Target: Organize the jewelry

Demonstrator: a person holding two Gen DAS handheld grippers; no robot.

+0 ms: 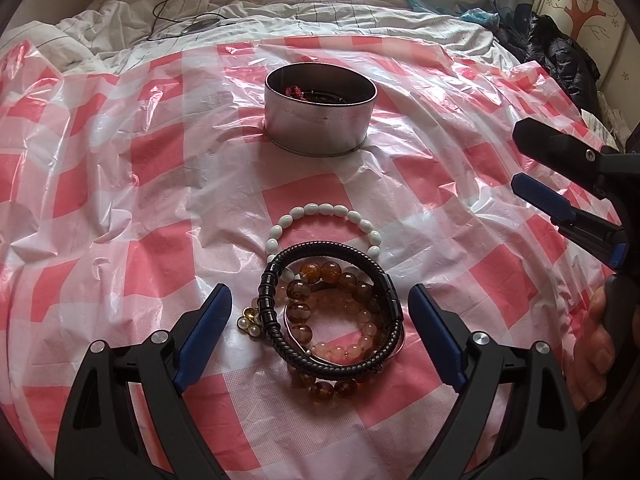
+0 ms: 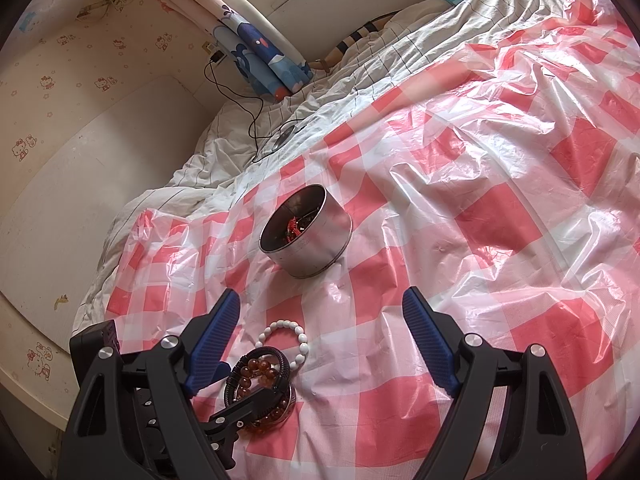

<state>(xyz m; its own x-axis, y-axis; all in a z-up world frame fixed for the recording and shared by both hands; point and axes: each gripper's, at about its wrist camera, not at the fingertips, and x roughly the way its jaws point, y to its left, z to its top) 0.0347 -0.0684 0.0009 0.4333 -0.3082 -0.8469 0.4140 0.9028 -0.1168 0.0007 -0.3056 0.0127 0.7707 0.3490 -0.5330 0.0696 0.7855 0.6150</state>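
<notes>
A heap of bracelets (image 1: 334,300) is seen on the checked plastic sheet (image 1: 120,200), lying between the widely parted jaws of the left gripper (image 1: 320,300) without being touched by either. The right gripper (image 2: 322,314) is held wide and empty, the heap just beside its left finger (image 2: 216,336), the round tin (image 2: 306,232) beyond

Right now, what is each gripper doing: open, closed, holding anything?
Left gripper: open, holding nothing; its jaws stand either side of the bracelets.
Right gripper: open, holding nothing, above the checked sheet.
</notes>
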